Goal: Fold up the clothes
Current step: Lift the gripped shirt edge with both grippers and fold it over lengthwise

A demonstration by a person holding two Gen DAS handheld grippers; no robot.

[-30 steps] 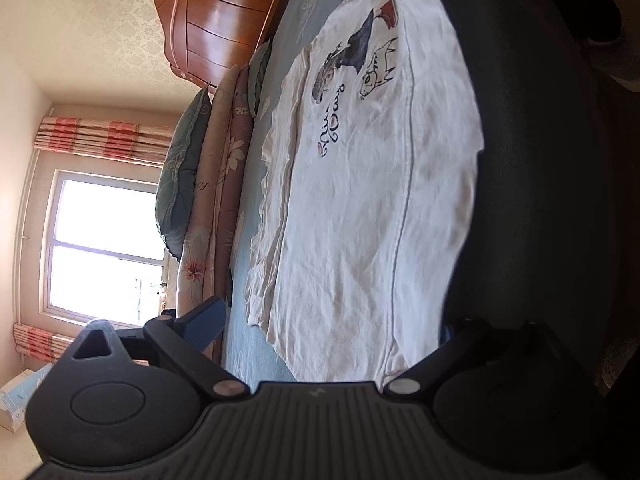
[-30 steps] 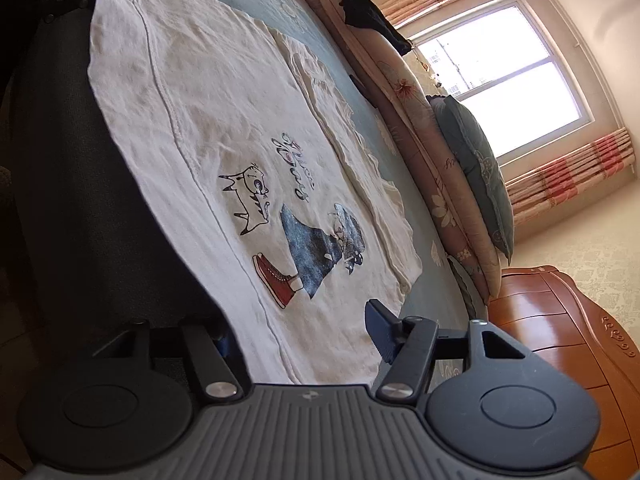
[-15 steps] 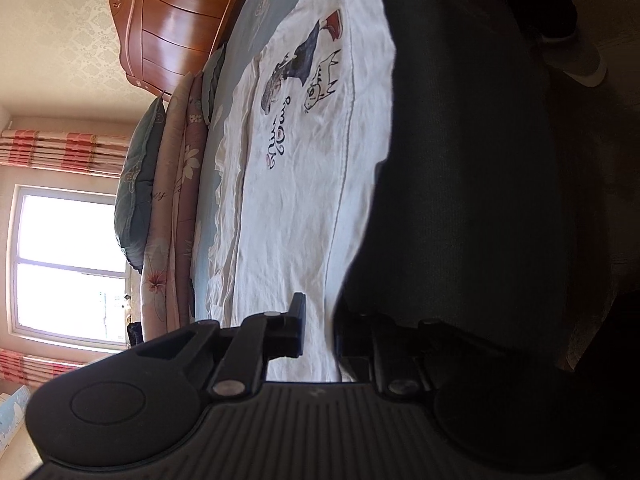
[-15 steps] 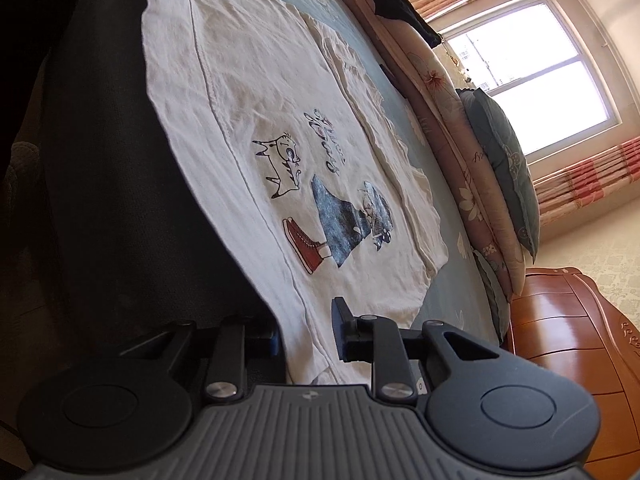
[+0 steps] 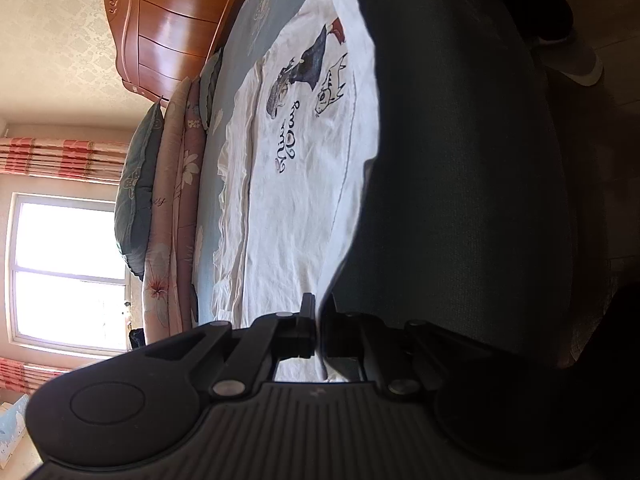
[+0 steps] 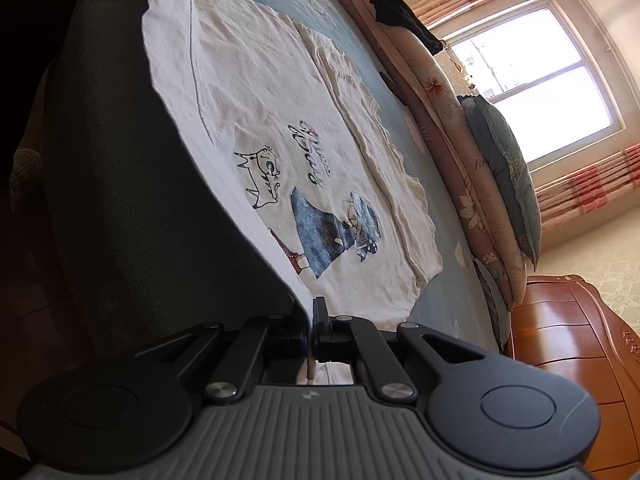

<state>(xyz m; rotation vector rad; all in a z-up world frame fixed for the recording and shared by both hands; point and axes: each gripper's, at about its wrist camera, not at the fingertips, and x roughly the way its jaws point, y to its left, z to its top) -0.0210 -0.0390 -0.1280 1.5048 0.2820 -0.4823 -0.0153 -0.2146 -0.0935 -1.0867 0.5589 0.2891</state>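
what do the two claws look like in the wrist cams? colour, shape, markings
Both match. The left claw and right claw are matte black: two slim flat fingers on angled linkage bars with silver pivot screws. Each has a round disc housing on either side and a ribbed dark grey body in the middle bearing a small pale logo. No cables, hands or sleeves show.

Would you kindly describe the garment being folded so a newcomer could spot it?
On the blue-green bed sheet lies a white T-shirt, spread flat near the bed's edge. Unlike the floral pillows behind, it bears a cartoon girl, a crowned cat and cursive lettering.
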